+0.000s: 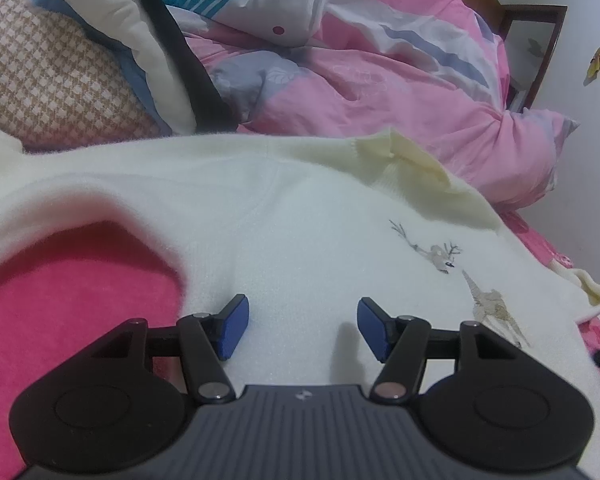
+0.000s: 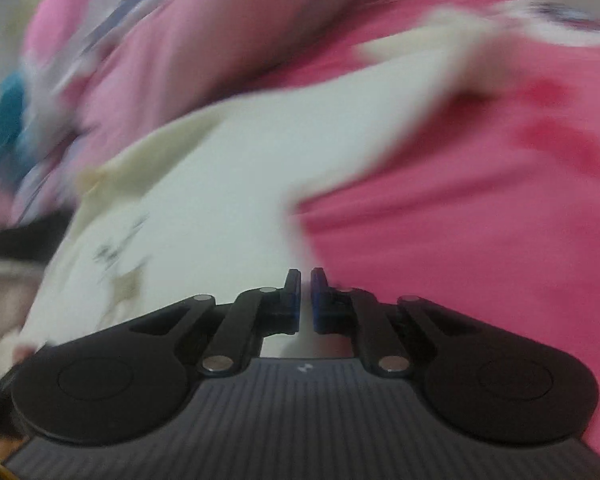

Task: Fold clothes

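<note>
Cream knit fills the middle of the left wrist view: a white sweater [image 1: 300, 208] with small embroidered deer toward the right of the frame lies spread on a bright pink bedsheet [image 1: 60, 320], its ribbed collar [image 1: 412, 160] turned up near the upper centre. By my reading the folding is barely begun — the body lies mostly flat and open, a sleeve curves off at left centre, and no neat fold line shows; the sleeves and the halving of the body look to be left. The left gripper [image 1: 300, 328] sits low in the frame with its blue pads well apart over the knit, nothing between them. In the right wrist view the right gripper [image 2: 306, 300] has its pads nearly together with only a thin slit between; it sits at the sweater's edge where white meets pink, and no cloth shows clearly in that slit. That view is heavily smeared, so the sweater's outline and the far sleeve at upper right are hard to make out. A rumpled pink quilt [image 1: 380, 80] and a houndstooth pillow [image 1: 52, 72] crowd the top of the left view — the sweater's hem is cut off below by the gripper body.
</note>
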`<state>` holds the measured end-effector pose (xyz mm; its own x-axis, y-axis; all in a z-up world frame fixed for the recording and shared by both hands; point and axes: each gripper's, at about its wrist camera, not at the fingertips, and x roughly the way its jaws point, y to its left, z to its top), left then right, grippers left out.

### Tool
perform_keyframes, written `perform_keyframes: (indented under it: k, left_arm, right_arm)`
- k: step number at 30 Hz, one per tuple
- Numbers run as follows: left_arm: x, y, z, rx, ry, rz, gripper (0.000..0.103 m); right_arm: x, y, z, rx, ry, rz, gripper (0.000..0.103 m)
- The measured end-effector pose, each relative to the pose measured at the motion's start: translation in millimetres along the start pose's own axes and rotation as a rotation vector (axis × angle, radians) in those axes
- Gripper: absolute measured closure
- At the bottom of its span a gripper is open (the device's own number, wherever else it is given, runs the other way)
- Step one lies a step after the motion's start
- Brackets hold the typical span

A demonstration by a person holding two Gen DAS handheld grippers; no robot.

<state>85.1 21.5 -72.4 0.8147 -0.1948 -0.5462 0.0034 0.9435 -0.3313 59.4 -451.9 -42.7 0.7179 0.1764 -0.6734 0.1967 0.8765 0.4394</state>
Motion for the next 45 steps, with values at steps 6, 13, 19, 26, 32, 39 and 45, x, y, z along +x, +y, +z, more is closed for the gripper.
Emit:
perform_keyframes:
  k: [6, 13, 19, 26, 32, 39, 45]
  left_arm:
    - [-27, -11, 0, 0.047, -0.022, 0.018, 0.038]
    - [-107, -74, -61, 0.43, 0.011, -0.047, 0.036]
    - [-150, -80, -122, 0.582, 0.056, 0.014, 0.033]
    - [-188, -37, -130, 0.494, 0.061, 0.08, 0.027]
    - [-203, -11, -118, 0.408, 0.061, 0.161, 0.024]
    - [-228, 21, -79, 0.209, 0.06, 0.145, 0.025]
    - [-256, 58, -1, 0.159, -0.124, 0.211, 0.024]
  right_arm:
    - [-45, 42, -38, -0.057, 0.021, 0.088, 0.093]
    - [-24, 133, -130, -0.305, 0.157, 0.211, 0.092]
    - [-75, 136, -195, -0.418, 0.094, 0.223, 0.087]
    - [-130, 128, -241, -0.542, 0.053, 0.203, 0.085]
    - [-125, 166, -248, -0.624, 0.013, 0.294, 0.085]
    - [-88, 217, -282, -0.725, 0.106, 0.396, 0.082]
    - [-92, 223, -268, -0.652, 0.15, 0.542, 0.082]
